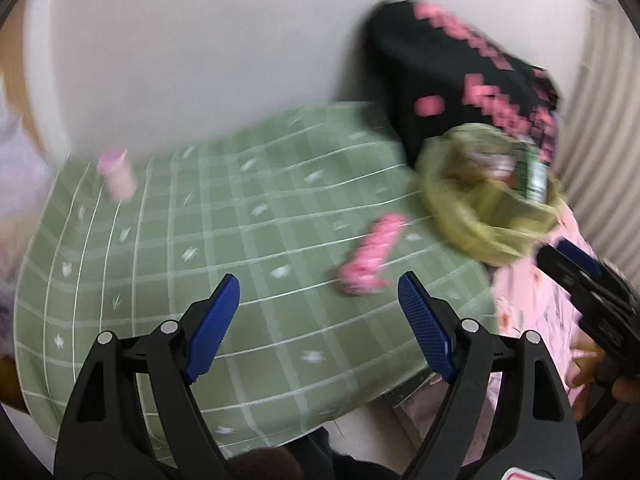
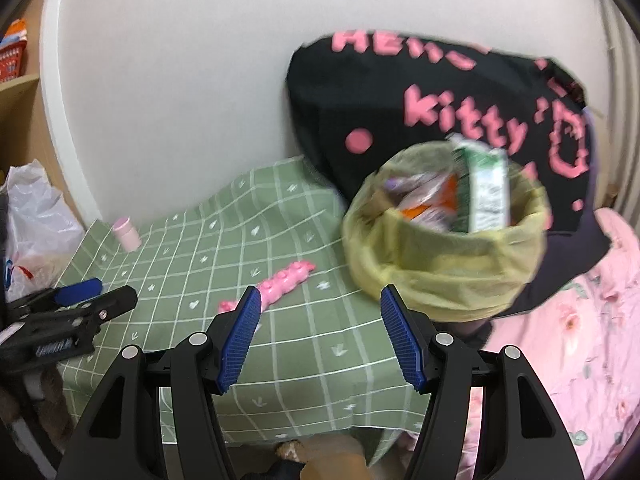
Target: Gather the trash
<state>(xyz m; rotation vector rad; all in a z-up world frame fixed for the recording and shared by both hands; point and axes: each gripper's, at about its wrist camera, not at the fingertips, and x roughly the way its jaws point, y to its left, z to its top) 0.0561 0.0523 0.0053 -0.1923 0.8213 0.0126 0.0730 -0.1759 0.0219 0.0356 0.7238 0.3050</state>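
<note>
A small bin lined with a yellow bag stands at the right edge of the green checked tablecloth; it shows in the left wrist view too. It holds wrappers and a green-white carton. A pink bumpy wrapper lies on the cloth left of the bin, also in the left wrist view. A small pink bottle stands at the far left corner, also in the left wrist view. My left gripper is open and empty above the cloth. My right gripper is open and empty, just short of the bin.
A black bag with pink lettering leans on the white wall behind the bin. Pink floral bedding lies to the right. A white plastic bag sits left of the table. The table's front edge drops off near me.
</note>
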